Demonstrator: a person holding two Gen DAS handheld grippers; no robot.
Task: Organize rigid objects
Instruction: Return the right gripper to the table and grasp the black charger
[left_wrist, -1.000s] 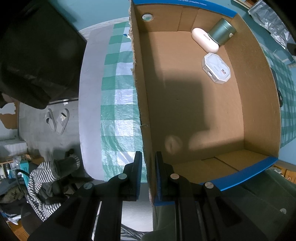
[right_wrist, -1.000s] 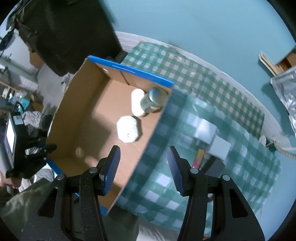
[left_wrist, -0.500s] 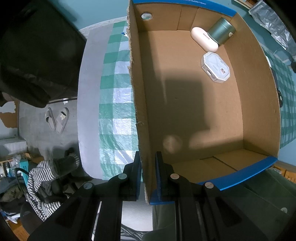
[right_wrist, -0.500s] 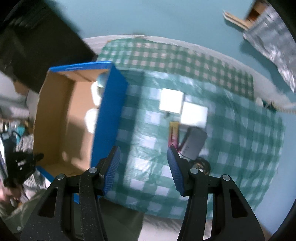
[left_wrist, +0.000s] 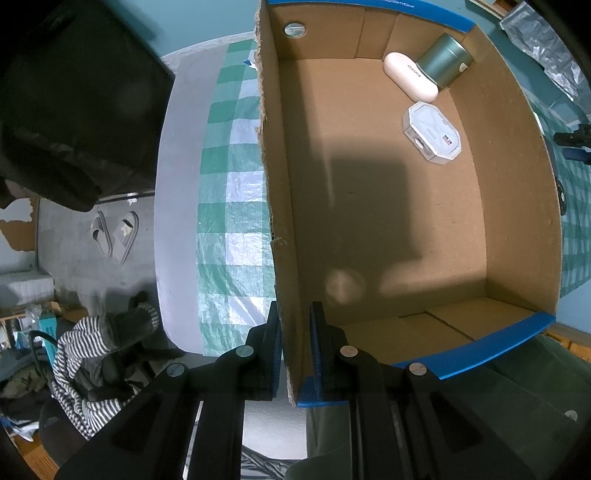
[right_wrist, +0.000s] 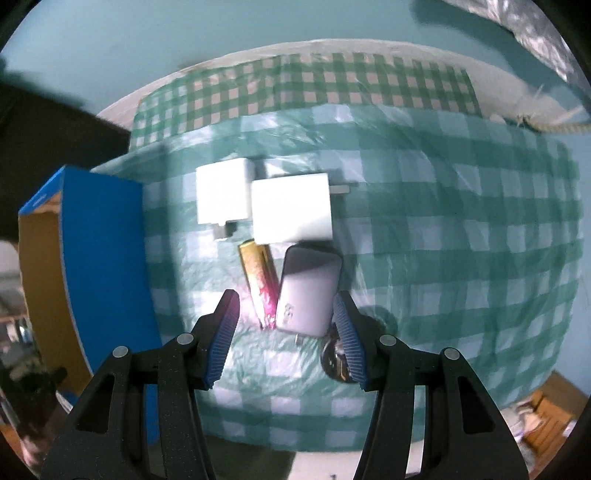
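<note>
My left gripper (left_wrist: 295, 347) is shut on the left wall of the cardboard box (left_wrist: 284, 229). Inside the box lie a white oval case (left_wrist: 410, 75), a green tin (left_wrist: 443, 61) and a white octagonal box (left_wrist: 432, 131) at the far right corner. My right gripper (right_wrist: 286, 332) is open and empty, just above a grey power bank (right_wrist: 308, 288) and a gold and pink tube (right_wrist: 260, 284) on the checked cloth. Two white chargers (right_wrist: 221, 194) (right_wrist: 291, 208) lie beyond them. The box's blue wall (right_wrist: 107, 258) is to the left.
A dark round object (right_wrist: 334, 363) lies on the cloth by my right finger. The green checked cloth (right_wrist: 443, 240) covers a table that ends close behind the chargers. Sandals (left_wrist: 114, 232) and striped clothing (left_wrist: 85, 354) lie on the floor left of the table.
My right gripper has swung from over the box to the right and down, close over the power bank and tube. My left gripper keeps its hold on the box wall.
</note>
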